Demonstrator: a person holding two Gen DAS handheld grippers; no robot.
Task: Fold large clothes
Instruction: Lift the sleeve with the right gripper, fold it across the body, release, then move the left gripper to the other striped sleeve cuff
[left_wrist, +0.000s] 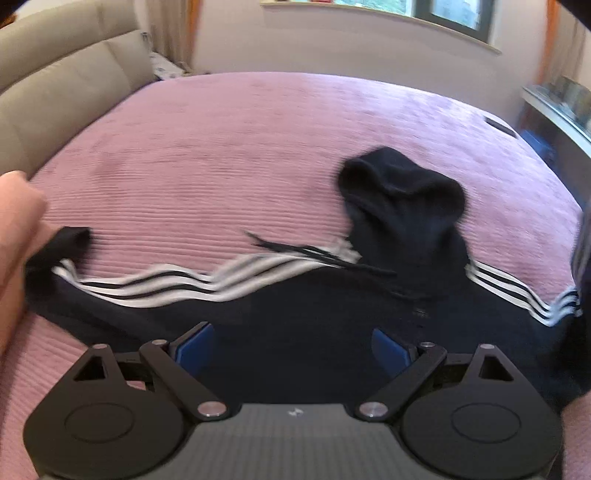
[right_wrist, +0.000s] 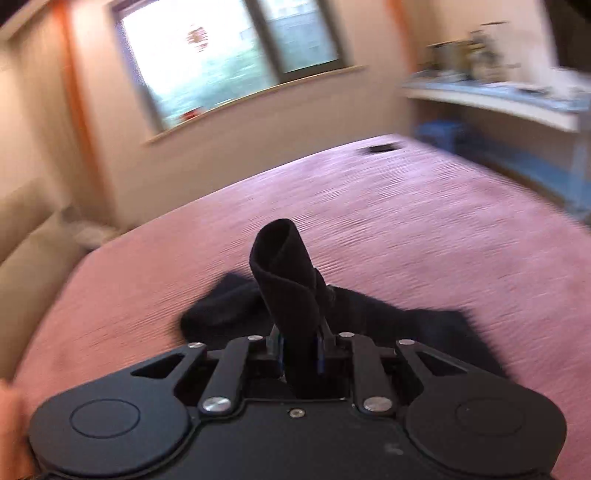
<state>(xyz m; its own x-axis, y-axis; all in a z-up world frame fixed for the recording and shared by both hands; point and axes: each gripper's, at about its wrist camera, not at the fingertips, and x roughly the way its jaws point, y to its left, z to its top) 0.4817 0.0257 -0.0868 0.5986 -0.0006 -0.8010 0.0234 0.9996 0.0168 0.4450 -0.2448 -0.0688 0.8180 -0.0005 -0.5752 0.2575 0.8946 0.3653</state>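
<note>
No text can be read. A small pale logo on the hoodie (left_wrist: 295, 314) chest and a mark on the left tool (left_wrist: 291, 341) body are too blurred.

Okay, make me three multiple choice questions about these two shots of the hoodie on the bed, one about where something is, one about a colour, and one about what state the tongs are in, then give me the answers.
1. Where does the hood of the black hoodie lie?
A. On the pink bedspread
B. On the window sill
C. Over the headboard

2. What colour are the stripes along the sleeve?
A. Red
B. White
C. Yellow

3. How do the two tongs stand?
A. Both open
B. Both shut on cloth
C. Left open, right shut on cloth

Answers:
1. A: in the left wrist view the hood rests on the bedspread, beyond the stripes.
2. B: white bands run along the black sleeve.
3. C: the left tongs show their blue pads wide apart, with no cloth clamped between them, while the right tongs are closed on a rolled piece of black fabric.
</note>
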